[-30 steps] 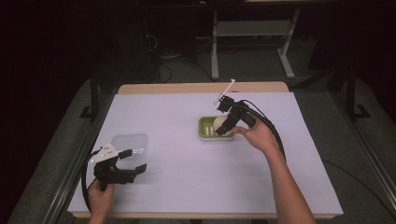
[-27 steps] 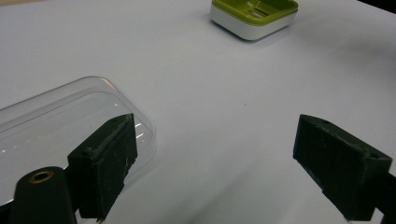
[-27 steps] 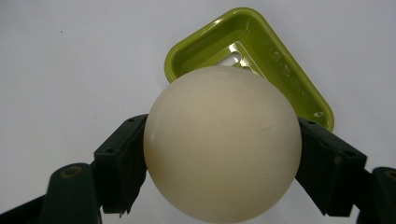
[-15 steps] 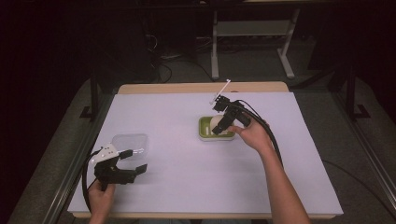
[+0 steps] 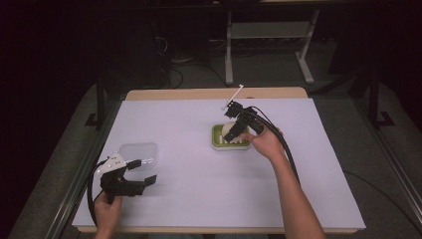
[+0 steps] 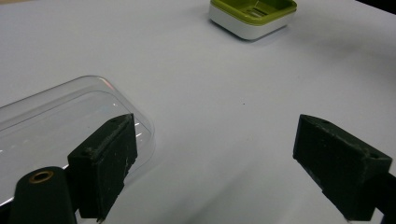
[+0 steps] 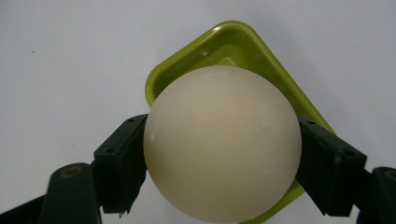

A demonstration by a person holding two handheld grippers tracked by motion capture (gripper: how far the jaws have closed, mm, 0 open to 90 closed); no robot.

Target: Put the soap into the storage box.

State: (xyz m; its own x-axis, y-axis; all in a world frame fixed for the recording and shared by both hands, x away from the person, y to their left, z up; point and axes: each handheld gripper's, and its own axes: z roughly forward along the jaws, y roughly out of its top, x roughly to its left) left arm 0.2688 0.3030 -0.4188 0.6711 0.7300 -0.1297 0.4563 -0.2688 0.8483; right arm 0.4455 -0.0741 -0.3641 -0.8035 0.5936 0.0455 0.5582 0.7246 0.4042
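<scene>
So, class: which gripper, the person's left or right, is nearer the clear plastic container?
Left. The left gripper hovers open just beside the clear plastic container, at its near edge. The right gripper is far across the table, shut on a cream ball over the green tray.

The left hand (image 5: 105, 208) comes in over the table's near edge by the near-left corner, holding the left gripper (image 5: 145, 171) low over the surface with its jaws spread wide and nothing between them. The right forearm (image 5: 297, 199) reaches from the near edge toward the table's middle, where the right hand (image 5: 266, 143) tilts the right gripper (image 7: 223, 154) down, its jaws clamped on either side of a ball (image 7: 222, 143).
</scene>
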